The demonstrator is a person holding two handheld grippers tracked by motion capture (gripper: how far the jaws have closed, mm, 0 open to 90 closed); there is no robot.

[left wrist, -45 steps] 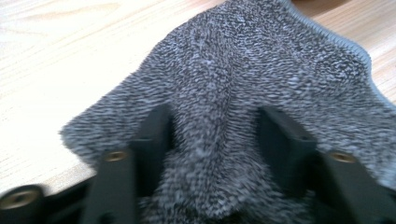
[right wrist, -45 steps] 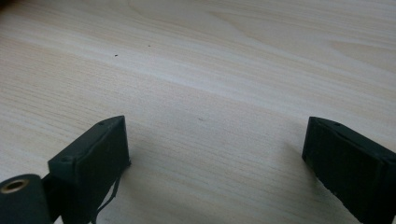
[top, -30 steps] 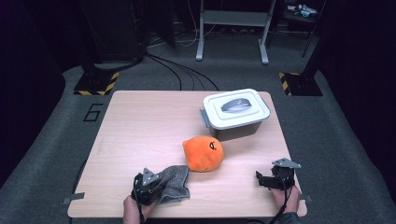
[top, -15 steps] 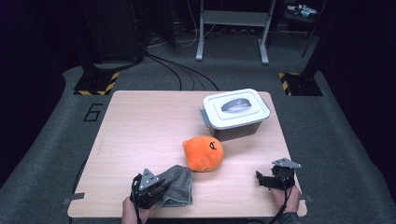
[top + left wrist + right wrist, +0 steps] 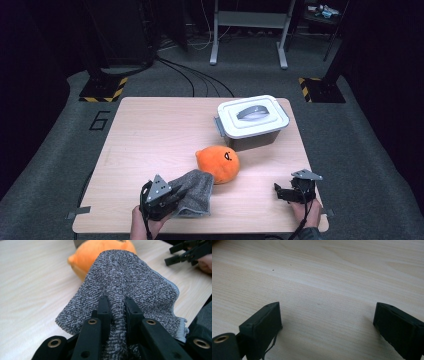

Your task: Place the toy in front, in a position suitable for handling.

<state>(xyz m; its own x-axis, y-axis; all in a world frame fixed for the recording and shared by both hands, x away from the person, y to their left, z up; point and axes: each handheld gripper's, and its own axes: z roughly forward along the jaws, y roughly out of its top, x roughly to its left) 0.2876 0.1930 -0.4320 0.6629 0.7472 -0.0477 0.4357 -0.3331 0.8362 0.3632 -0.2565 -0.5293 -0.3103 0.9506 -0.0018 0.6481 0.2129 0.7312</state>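
A grey knitted cloth [image 5: 196, 192] hangs from my left gripper [image 5: 169, 196] near the table's front edge. Its jaws are shut on a fold of the grey cloth [image 5: 130, 287], whose free end drapes forward toward the orange plush toy [image 5: 100, 252]. That round orange plush toy [image 5: 218, 163] lies at mid-table, just past the cloth. My right gripper [image 5: 280, 192] rests at the front right with its jaws wide apart; between the two fingers [image 5: 263, 325] lies bare wood. The right gripper [image 5: 186, 253] also shows at the top right of the left gripper view.
A grey bin with a white handled lid [image 5: 252, 120] stands at the back right of the wooden table [image 5: 150, 135]. Around the table are dark floor, cables and yellow-black striped feet [image 5: 102, 90].
My left gripper has risen with the cloth, which now lifts off the table and bunches toward the toy. The right gripper has kept still.
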